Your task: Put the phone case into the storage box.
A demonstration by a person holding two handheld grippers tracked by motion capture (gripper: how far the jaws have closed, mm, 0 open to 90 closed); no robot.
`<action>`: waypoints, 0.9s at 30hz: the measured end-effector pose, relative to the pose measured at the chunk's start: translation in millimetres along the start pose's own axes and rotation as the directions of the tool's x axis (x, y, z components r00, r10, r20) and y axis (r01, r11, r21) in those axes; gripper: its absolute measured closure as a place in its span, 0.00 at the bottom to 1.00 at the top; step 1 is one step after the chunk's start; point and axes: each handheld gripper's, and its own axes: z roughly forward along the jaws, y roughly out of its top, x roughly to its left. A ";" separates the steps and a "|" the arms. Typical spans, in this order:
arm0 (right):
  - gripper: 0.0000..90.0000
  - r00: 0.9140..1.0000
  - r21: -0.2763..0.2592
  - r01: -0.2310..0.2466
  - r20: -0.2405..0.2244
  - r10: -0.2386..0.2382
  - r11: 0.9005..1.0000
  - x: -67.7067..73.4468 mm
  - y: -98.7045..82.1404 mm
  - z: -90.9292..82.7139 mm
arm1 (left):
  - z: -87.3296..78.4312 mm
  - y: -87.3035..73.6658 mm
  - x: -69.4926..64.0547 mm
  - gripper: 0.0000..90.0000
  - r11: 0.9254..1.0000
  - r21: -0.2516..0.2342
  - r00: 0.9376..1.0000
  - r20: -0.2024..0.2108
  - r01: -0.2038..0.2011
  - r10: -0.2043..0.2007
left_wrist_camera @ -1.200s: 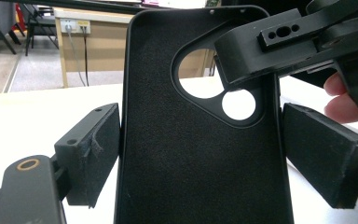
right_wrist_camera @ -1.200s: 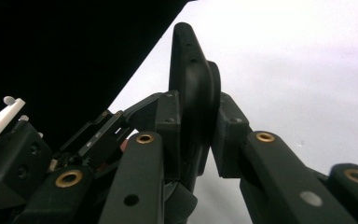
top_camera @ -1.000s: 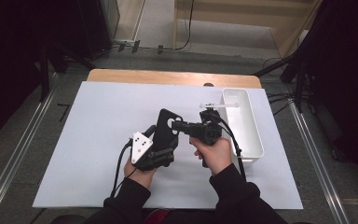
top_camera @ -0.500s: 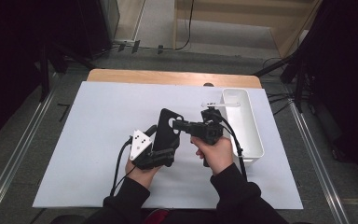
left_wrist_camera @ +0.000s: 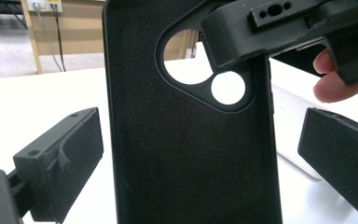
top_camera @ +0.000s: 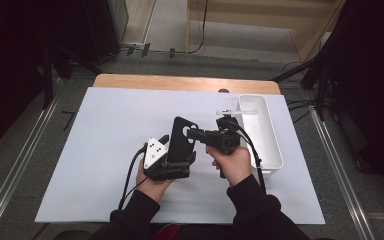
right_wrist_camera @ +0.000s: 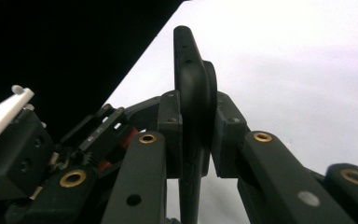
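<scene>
White sheet [top_camera: 105, 150] over a wooden table [top_camera: 180, 82], grey floor and metal rails around. At centre frame, black phone case [top_camera: 180, 142] upright, clamped in the right hand-held gripper [top_camera: 195, 135]; left hand-held gripper [top_camera: 172, 162] just opened, pads apart beside it. White plastic bin [top_camera: 265, 135] close at right.

One phone case [top_camera: 181, 137] stands between the two grippers: the left gripper [top_camera: 172, 157], whose two jaws stand spread to either side of it, clear of it, and the right gripper [top_camera: 192, 135], whose two jaws pinch its upper edge. One white bin [top_camera: 272, 150] lies beyond the right jaws. Two hands.
</scene>
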 end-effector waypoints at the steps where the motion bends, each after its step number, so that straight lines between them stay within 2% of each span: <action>1: 0.83 1.000 0.002 0.004 0.003 -0.004 1.000 -0.6 0.0 -0.2 | 0.1 0.5 0.2 0.00 1.000 0.005 1.000 0.003 0.000 0.000; 4: 0.83 1.000 0.000 0.011 0.007 -0.011 1.000 -1.2 0.1 -0.4 | 0.6 1.3 0.7 0.00 1.000 0.017 1.000 0.023 0.006 -0.006; 9: 0.83 0.999 -0.010 0.044 0.025 -0.043 0.999 -2.6 0.4 -2.6 | 0.6 3.6 2.0 0.00 0.999 0.051 0.999 0.032 0.006 -0.008; 11: 0.83 0.996 -0.021 0.080 0.039 -0.079 0.997 -4.9 -0.2 -4.1 | -0.5 6.1 4.7 0.00 0.998 0.062 0.999 0.038 0.017 -0.019; 13: 0.83 0.995 -0.021 0.092 0.041 -0.091 0.996 -5.5 -0.4 -4.6 | -1.0 7.3 5.8 0.00 0.998 0.066 0.999 0.043 0.019 -0.022; 14: 0.83 0.992 -0.026 0.117 0.045 -0.116 0.993 -7.1 -1.2 -5.3 | -1.9 8.7 7.5 0.00 0.997 0.073 0.999 0.048 0.020 -0.024; 16: 0.83 0.992 -0.025 0.120 0.046 -0.119 0.992 -7.3 -1.4 -5.6 | -2.1 11.1 11.0 0.00 0.996 0.089 0.997 0.071 0.030 -0.036; 18: 0.83 0.988 -0.023 0.147 0.045 -0.146 0.989 -8.8 -2.3 -6.4 | -2.5 13.5 14.1 0.01 0.993 0.110 0.994 0.091 0.049 -0.059; 21: 0.83 0.985 -0.018 0.167 0.041 -0.166 0.986 -9.5 -3.1 -7.0 | -4.3 16.8 18.0 0.00 0.991 0.124 0.991 0.110 0.056 -0.070; 26: 0.83 0.974 -0.024 0.224 0.038 -0.223 0.974 -10.2 -4.9 -9.0 | -8.2 21.8 24.2 0.01 0.986 0.166 0.988 0.141 0.034 -0.058; 27: 0.83 0.972 -0.024 0.231 0.039 -0.230 0.973 -10.6 -4.9 -9.6 | -8.6 22.6 25.2 0.01 0.985 0.170 0.986 0.155 0.038 -0.064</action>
